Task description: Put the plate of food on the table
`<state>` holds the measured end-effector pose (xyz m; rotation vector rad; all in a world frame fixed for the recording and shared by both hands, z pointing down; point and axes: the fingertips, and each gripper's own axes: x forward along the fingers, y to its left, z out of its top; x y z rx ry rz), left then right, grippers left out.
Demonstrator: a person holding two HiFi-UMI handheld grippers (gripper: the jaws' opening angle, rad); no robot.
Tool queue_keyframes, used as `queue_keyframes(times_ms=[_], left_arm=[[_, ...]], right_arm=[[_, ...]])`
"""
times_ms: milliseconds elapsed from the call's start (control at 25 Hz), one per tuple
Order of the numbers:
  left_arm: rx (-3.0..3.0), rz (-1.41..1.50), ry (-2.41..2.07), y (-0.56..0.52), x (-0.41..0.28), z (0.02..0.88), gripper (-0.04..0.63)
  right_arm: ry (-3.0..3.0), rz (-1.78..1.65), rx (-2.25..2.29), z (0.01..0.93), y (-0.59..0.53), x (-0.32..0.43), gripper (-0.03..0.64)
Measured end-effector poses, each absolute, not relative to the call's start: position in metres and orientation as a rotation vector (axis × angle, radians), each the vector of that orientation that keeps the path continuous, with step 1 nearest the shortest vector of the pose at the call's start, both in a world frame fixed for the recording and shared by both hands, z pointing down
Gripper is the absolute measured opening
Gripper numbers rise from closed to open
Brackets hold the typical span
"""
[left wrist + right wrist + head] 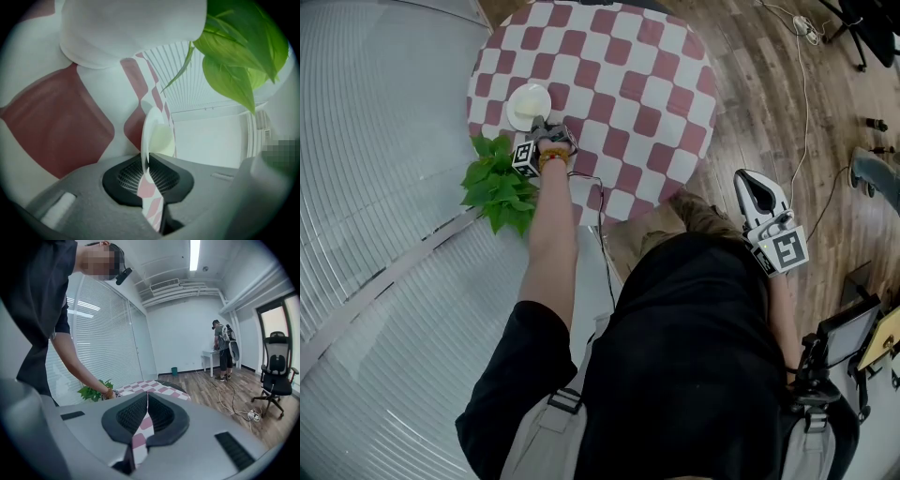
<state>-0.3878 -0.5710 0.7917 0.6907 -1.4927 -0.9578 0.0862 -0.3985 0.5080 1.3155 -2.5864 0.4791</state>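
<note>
A round table with a red-and-white checkered cloth (619, 84) fills the top of the head view. The white plate (528, 106) lies at its left edge, over the cloth. My left gripper (542, 127) reaches the plate's near rim. In the left gripper view the plate (146, 136) shows edge-on with pale food (162, 140) on it, and the left gripper (146, 171) is shut on its rim. My right gripper (757, 192) hangs off the table to the right. Its jaws are shut with nothing between them, as the right gripper view (147, 401) shows.
A leafy green plant (497, 183) stands right beside the plate at the table's left edge; its leaves (239, 56) hang close. A white rounded body (131, 28) sits just past the plate. Blinds (375, 141) run along the left. Cables (806, 94), an office chair (276, 376) and another person (224, 350) are on the wooden floor.
</note>
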Motion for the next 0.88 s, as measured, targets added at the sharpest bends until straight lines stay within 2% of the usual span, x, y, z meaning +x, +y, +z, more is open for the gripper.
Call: queue_keyframes(times_ms=[240, 600, 880], left_arm=[[0.704, -0.901, -1.484, -0.559, -0.38, 0.801, 0.034], [0.635, -0.859, -1.469, -0.532, -0.362, 0.798, 0.114], [0.606, -0.809, -1.478, -0.492, -0.353, 0.801, 0.114]], right_arm=[[-2.607, 0.485, 1.289, 0.507, -0.39, 0.083, 0.012], [-2.67, 0.477, 1.269, 0.497, -0.383, 0.075, 0.012], [-2.695, 0.472, 1.304, 0.49, -0.373, 0.079, 0.012]])
